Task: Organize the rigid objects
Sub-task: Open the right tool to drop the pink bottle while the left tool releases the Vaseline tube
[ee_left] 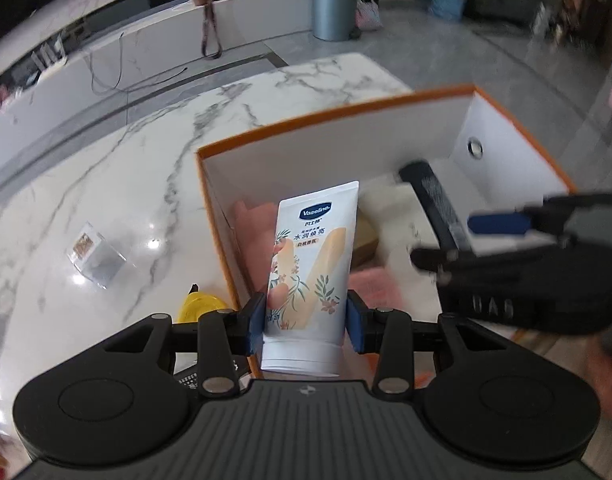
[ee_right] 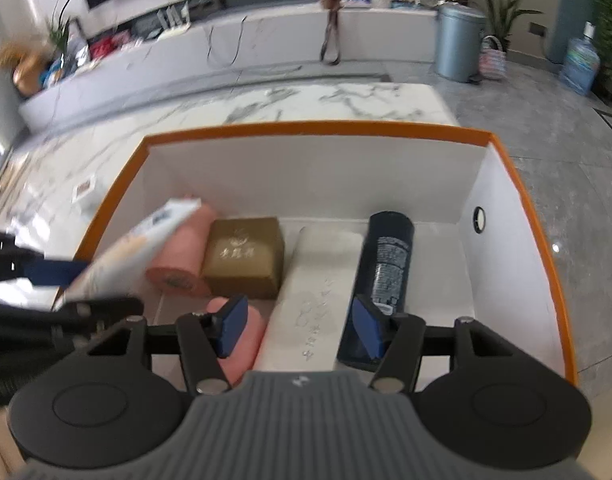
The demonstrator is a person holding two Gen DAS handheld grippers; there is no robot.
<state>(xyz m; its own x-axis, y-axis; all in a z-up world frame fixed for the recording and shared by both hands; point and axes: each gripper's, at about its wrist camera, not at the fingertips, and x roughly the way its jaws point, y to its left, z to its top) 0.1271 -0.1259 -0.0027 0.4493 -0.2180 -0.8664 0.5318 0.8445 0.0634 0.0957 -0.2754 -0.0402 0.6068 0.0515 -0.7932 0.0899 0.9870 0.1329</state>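
In the left wrist view my left gripper (ee_left: 307, 320) is shut on the lower part of a white Vaseline tube (ee_left: 314, 248), held cap-end toward the camera over the near left corner of an orange-rimmed white box (ee_left: 334, 114). In the right wrist view my right gripper (ee_right: 300, 326) hangs open over the box (ee_right: 306, 126), its pads on either side of a long white carton (ee_right: 318, 292) without pressing it. A dark spray can (ee_right: 386, 256) lies just right of the carton. A gold-brown box (ee_right: 245, 256) and two pink rolls (ee_right: 181, 256) lie to the left.
The box stands on a white marble table (ee_left: 125, 180). A clear plastic packet (ee_left: 95, 256) and a yellow object (ee_left: 199, 306) lie on the table left of the box. On the floor beyond stand a grey bin (ee_right: 458, 44) and a water jug (ee_right: 580, 64).
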